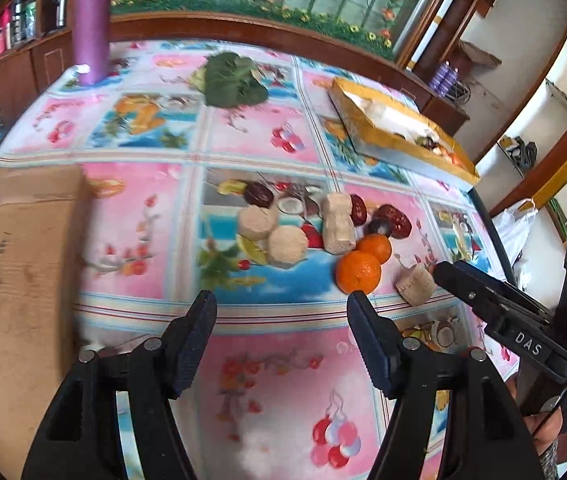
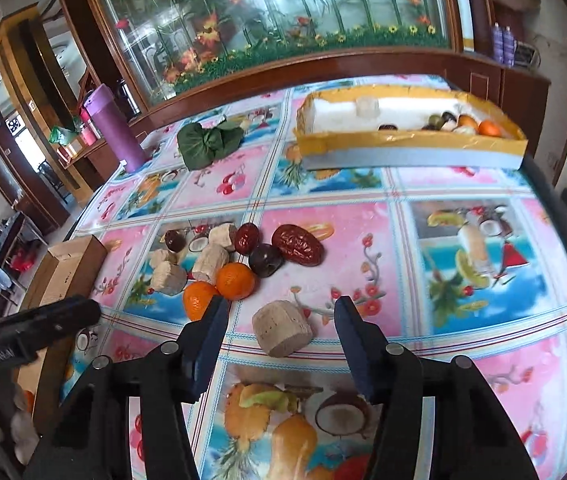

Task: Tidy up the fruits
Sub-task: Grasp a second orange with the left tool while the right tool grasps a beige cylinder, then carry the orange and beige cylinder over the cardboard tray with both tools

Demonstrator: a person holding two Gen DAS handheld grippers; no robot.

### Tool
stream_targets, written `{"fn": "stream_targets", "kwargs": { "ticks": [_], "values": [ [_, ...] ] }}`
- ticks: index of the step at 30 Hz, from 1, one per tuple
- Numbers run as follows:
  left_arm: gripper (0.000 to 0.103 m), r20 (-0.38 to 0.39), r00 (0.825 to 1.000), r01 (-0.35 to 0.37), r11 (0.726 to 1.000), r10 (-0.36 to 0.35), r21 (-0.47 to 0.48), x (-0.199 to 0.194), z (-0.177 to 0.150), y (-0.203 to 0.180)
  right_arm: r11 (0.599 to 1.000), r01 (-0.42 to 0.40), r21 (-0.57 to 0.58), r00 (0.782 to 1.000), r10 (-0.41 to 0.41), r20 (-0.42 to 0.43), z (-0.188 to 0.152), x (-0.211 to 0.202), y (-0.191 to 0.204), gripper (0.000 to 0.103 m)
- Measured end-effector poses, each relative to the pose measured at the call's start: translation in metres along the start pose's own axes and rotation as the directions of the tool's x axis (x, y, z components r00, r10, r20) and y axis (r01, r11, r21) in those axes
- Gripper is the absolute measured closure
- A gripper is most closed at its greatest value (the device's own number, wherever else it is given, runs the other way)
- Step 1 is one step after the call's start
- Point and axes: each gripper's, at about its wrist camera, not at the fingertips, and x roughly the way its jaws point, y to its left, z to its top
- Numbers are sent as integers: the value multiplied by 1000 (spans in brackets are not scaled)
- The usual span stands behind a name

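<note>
A pile of fruit lies mid-table: two oranges (image 1: 359, 271) (image 2: 235, 280), red dates (image 2: 297, 245), a dark plum (image 2: 264, 260) and several beige cylinders (image 1: 287, 246). One beige cylinder (image 2: 282, 329) lies apart, between the open fingers of my right gripper (image 2: 279, 322), which hovers just before it. It also shows in the left wrist view (image 1: 415, 283). My left gripper (image 1: 281, 312) is open and empty, just short of the nearer orange. The right gripper's finger (image 1: 479, 292) shows at right in the left wrist view.
A yellow-rimmed tray (image 2: 411, 142) holding some fruit stands at the far right. A cardboard box (image 1: 15, 264) sits at the left edge. A purple bottle (image 2: 113, 132) and a green leafy bundle (image 2: 207, 142) stand at the back. A fruit-print cloth covers the table.
</note>
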Motion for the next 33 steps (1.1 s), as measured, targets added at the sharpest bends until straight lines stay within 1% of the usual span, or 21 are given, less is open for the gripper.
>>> {"fn": "stream_targets", "kwargs": {
  "ticks": [2,6,8,9,11,13,16,18,19,20,21,22,28,33],
  "values": [
    [37,-21,1000,9,1000,-9,-2,15,0,-2,1000,-23,6,999,23,-25,-2,11,-1,44],
    [37,-21,1000,14,1000,-13,26,32,1,-12,1000,-18,-12,999,17,-51,-7,27,2,44],
    [37,-23,999,30,999,-29,46,38,2,-19,1000,-23,-11,998,22,-53,-9,30,1,57],
    [37,-22,999,35,998,-34,58,40,2,-23,1000,-19,-8,998,18,-55,-10,31,0,61],
    [37,-19,999,42,995,-40,94,45,3,-33,1000,-27,11,999,28,-47,-11,30,-5,61],
    [38,-18,999,53,991,-51,121,50,3,-41,1000,-18,24,999,19,-36,-12,28,-9,61],
    [46,-21,998,58,988,-56,144,61,6,-48,999,-14,44,1000,15,-28,-12,24,-15,62],
    [49,-11,998,57,987,-56,152,63,9,-50,998,-20,53,999,21,-27,-12,24,-18,62],
    [53,-5,998,56,987,-55,153,64,10,-51,998,-24,57,999,26,-27,-12,24,-18,62],
    [60,-5,998,61,986,-61,154,65,10,-51,998,-25,56,999,26,-27,-11,24,-18,62],
    [63,-3,997,73,985,-73,156,65,10,-51,998,-22,53,999,23,-26,-11,24,-18,62],
    [68,-7,996,92,984,-92,153,66,10,-51,999,-17,47,1000,18,-25,-11,24,-18,62],
    [71,-9,995,99,986,-99,134,62,6,-49,1000,5,20,1000,-5,-17,-12,25,-14,62],
    [71,14,998,62,991,-64,118,42,0,-40,999,34,-6,999,-34,-4,-13,25,-8,62]
  ]
}}
